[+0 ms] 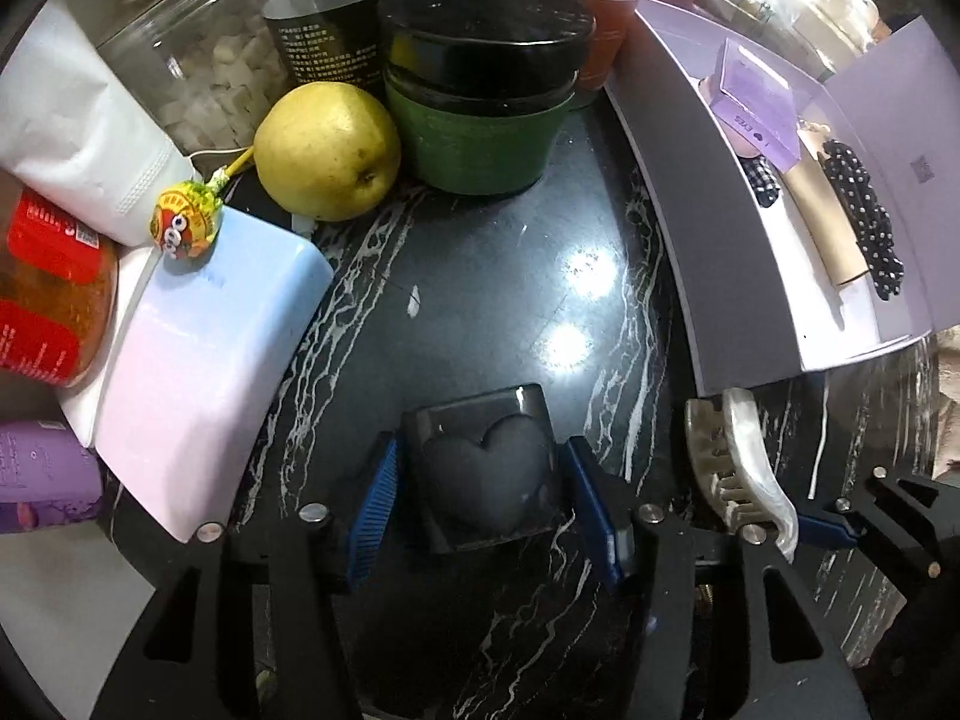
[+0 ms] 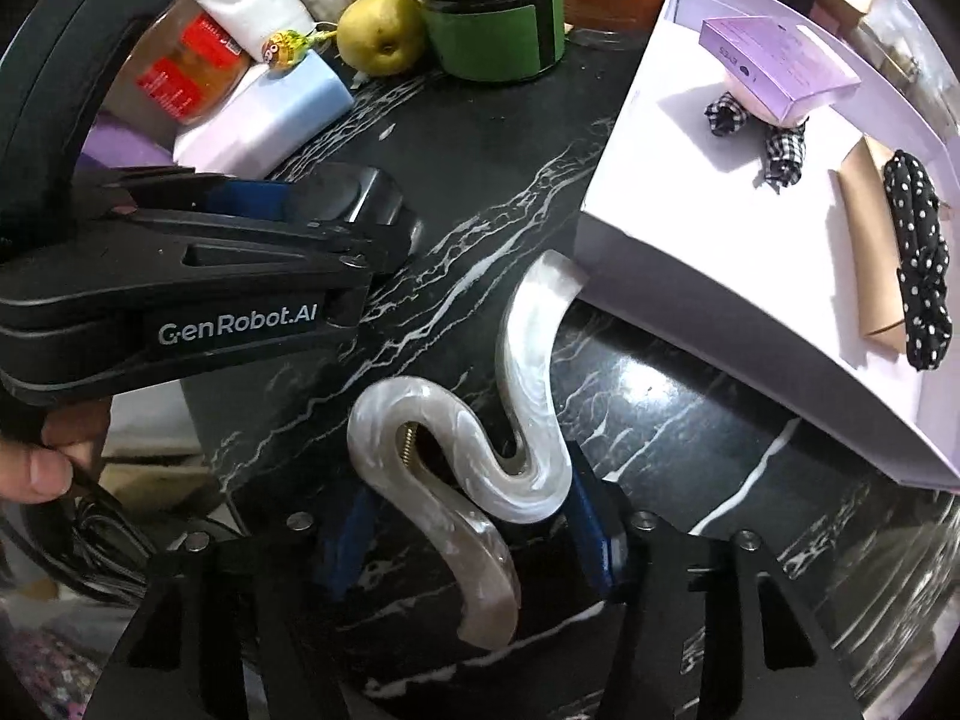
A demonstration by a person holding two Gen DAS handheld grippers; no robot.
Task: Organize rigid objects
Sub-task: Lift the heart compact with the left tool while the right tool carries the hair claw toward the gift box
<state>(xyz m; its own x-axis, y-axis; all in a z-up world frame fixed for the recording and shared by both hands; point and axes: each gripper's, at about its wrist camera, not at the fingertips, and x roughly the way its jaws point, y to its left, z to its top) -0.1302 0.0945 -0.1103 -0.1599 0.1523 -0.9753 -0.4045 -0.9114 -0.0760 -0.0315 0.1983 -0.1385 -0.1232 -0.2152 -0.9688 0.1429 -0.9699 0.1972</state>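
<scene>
Item: my left tongs [image 1: 480, 495] clasp the heart box [image 1: 483, 468]; right tongs [image 2: 465, 519] straddle the pearly hair claw [image 2: 480, 450], grip uncertain, its long axis toward the white tray [image 2: 690, 276] beyond.

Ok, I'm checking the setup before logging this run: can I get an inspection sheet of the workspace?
Surface: black marble counter, glossy.
Job's things: heart case; pearly claw clip; white box holding scrunchies, purple carton.
Clutter: pear, green jar, lollipop, pastel box.
Grippers: left gripper straddles case; right gripper straddles clip; pad contact unclear.
Cables: dark cords by hand.
Surroundings: food jars behind; rest blurred.
</scene>
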